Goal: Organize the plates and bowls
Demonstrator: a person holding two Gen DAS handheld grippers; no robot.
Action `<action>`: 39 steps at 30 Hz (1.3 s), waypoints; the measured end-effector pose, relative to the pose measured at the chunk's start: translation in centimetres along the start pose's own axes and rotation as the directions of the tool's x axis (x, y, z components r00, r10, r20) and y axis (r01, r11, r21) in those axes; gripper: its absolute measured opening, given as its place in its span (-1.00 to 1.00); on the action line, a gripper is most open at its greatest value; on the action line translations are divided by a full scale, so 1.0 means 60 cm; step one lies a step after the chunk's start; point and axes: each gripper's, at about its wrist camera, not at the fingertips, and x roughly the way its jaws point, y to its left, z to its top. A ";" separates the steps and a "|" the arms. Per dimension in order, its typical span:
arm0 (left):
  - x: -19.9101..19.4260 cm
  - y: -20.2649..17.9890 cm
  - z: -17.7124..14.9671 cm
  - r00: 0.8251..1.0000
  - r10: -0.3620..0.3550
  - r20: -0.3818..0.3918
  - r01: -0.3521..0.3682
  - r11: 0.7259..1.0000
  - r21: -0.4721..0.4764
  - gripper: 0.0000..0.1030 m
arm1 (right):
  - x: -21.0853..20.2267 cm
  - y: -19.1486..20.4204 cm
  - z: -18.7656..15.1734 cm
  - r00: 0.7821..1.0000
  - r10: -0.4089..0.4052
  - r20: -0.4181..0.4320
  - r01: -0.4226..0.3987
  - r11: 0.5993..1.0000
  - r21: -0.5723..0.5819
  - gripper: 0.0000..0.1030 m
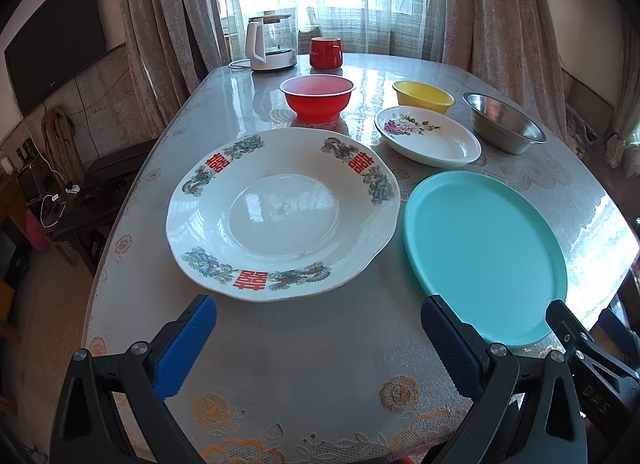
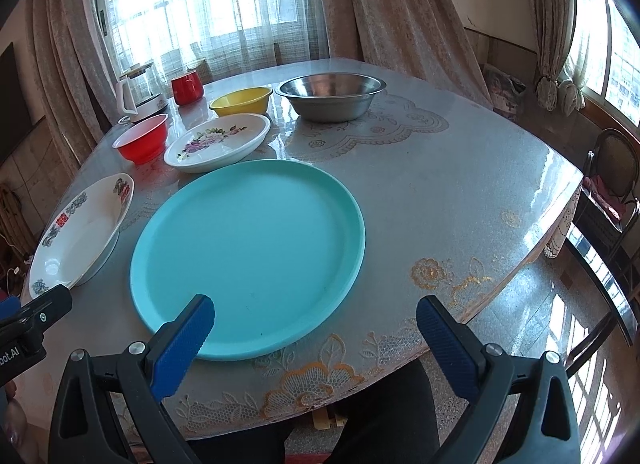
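A large white plate with red characters (image 1: pixel 280 211) (image 2: pixel 84 232) lies at the front left of the table. A teal plate (image 1: pixel 484 252) (image 2: pixel 248 252) lies to its right. Behind them are a small floral plate (image 1: pixel 428 135) (image 2: pixel 218 141), a red bowl (image 1: pixel 318 97) (image 2: pixel 142 139), a yellow bowl (image 1: pixel 422 95) (image 2: pixel 240 99) and a steel bowl (image 1: pixel 502 121) (image 2: pixel 330 97). My left gripper (image 1: pixel 318 324) is open and empty, just in front of the white plate. My right gripper (image 2: pixel 314 324) is open and empty, over the teal plate's near edge.
A white kettle (image 1: pixel 270 43) (image 2: pixel 138 91) and a red mug (image 1: pixel 325 52) (image 2: pixel 187 88) stand at the table's far side by the curtains. The table (image 1: pixel 304 376) has a glossy lace-patterned cover. A chair (image 2: pixel 612 183) stands to the right.
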 end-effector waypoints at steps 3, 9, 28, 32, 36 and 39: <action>0.001 -0.001 -0.001 1.000 -0.002 -0.003 0.002 1.000 0.001 0.99 | 0.002 0.000 -0.001 1.000 0.001 -0.006 -0.001 1.000 0.001 0.99; 0.003 -0.001 -0.002 1.000 -0.005 -0.006 0.005 1.000 0.001 0.99 | 0.003 0.000 -0.001 1.000 0.002 -0.011 -0.002 1.000 0.001 0.99; 0.009 -0.001 0.000 1.000 -0.011 -0.022 0.011 1.000 0.003 0.99 | 0.010 0.004 -0.001 1.000 0.007 -0.026 -0.007 1.000 -0.010 0.99; 0.009 -0.002 0.001 1.000 -0.010 -0.023 0.010 1.000 0.003 0.99 | 0.012 0.003 -0.001 1.000 0.006 -0.029 -0.007 1.000 -0.007 0.99; 0.010 0.004 0.003 1.000 -0.011 -0.019 0.011 1.000 -0.001 0.99 | 0.016 0.002 0.003 0.999 0.015 -0.030 -0.015 1.000 -0.009 0.99; 0.011 0.014 0.007 1.000 -0.010 -0.010 0.009 1.000 -0.006 0.99 | 0.024 0.004 0.009 0.999 0.029 -0.036 -0.030 0.999 -0.023 0.99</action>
